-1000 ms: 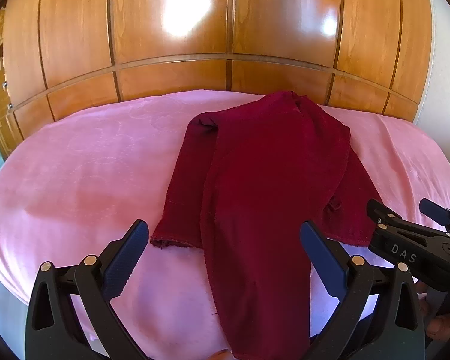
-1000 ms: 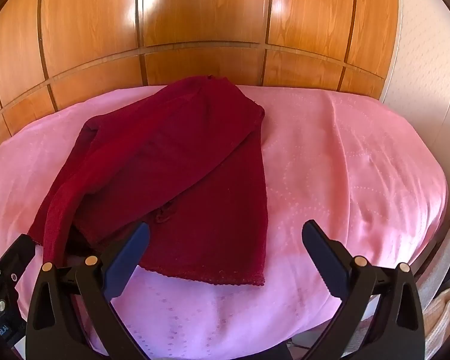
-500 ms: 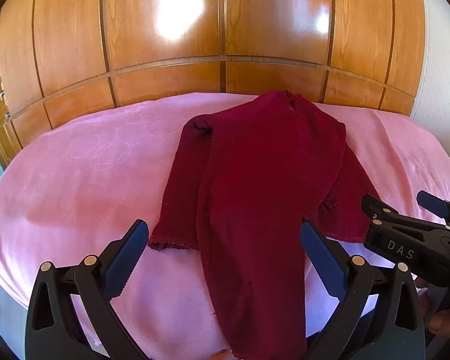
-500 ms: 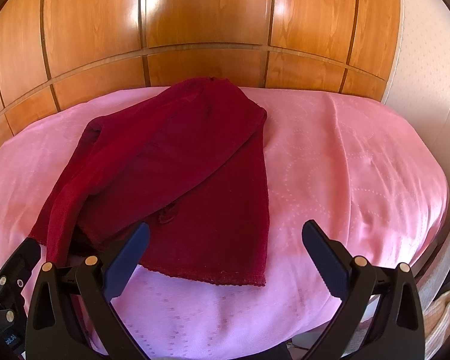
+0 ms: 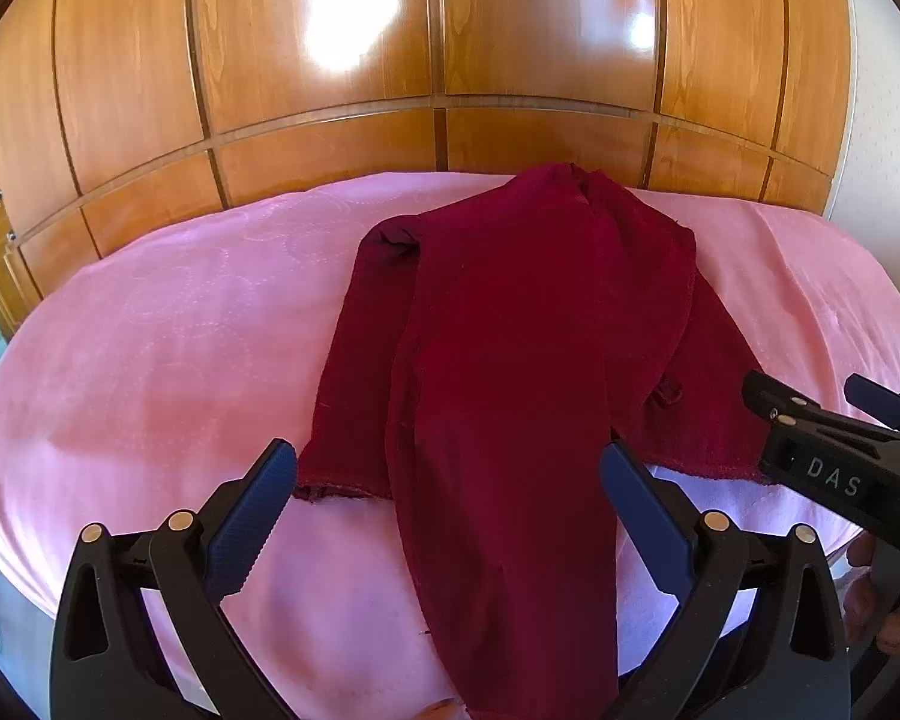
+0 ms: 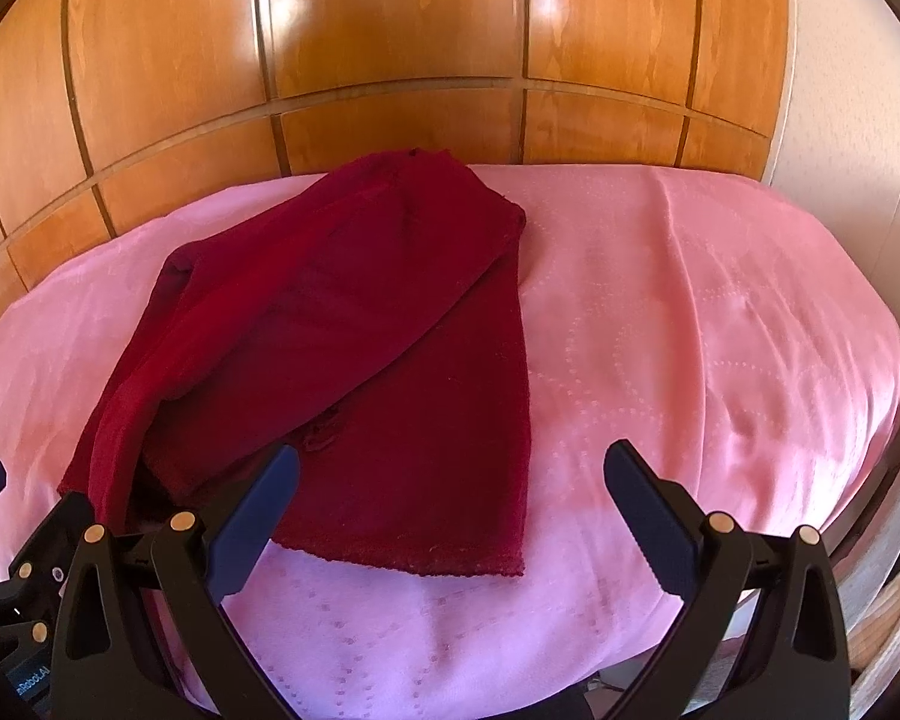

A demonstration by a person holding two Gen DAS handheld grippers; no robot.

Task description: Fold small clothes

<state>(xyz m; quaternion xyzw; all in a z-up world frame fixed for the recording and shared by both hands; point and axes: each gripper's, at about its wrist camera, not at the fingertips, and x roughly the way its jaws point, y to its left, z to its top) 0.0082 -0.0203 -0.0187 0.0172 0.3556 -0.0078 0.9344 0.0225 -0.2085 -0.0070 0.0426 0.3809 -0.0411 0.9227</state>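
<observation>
On pink bedspread (image 5: 150,360), maroon garment (image 5: 510,360), wooden panelling (image 5: 330,60) behind, both grippers' fingers spread, empty.

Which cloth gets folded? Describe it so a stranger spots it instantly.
Start at the wooden panelled wall; in front of it lies a bed under a pink bedspread. On the spread lies the dark red garment, partly folded, one long strip running toward the near edge. It is the only dark red piece on the pink.
</observation>
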